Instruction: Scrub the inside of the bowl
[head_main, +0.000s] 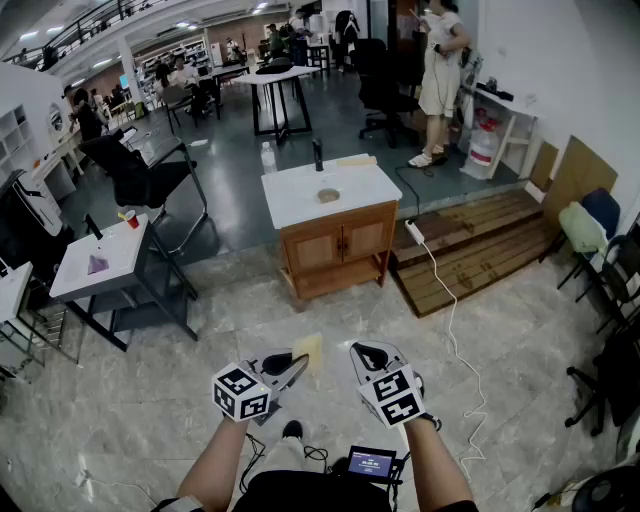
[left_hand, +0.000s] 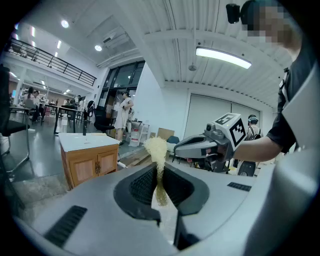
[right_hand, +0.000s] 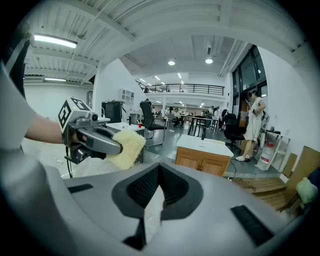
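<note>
This is a big open office hall. Far ahead of the left tongs (head_main: 298, 362) and the right tongs (head_main: 358, 350) stand long desks (head_main: 275, 80) and black swivel chairs (head_main: 135, 170), with people (head_main: 180, 72) at them; straight ahead of both tongs is a wooden sink cabinet (head_main: 335, 240); off to their left is a white desk (head_main: 100, 262); high above runs a railed walkway (right_hand: 185, 90) under ceiling lights (right_hand: 171, 63).

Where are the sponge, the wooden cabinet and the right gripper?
sponge (right_hand: 126, 146), right gripper view, middle of its fluffy yellow face.
wooden cabinet (head_main: 340, 243), head view, front panel where the two doors meet.
right gripper (head_main: 356, 350), head view, at the tips of its closed jaws.
</note>
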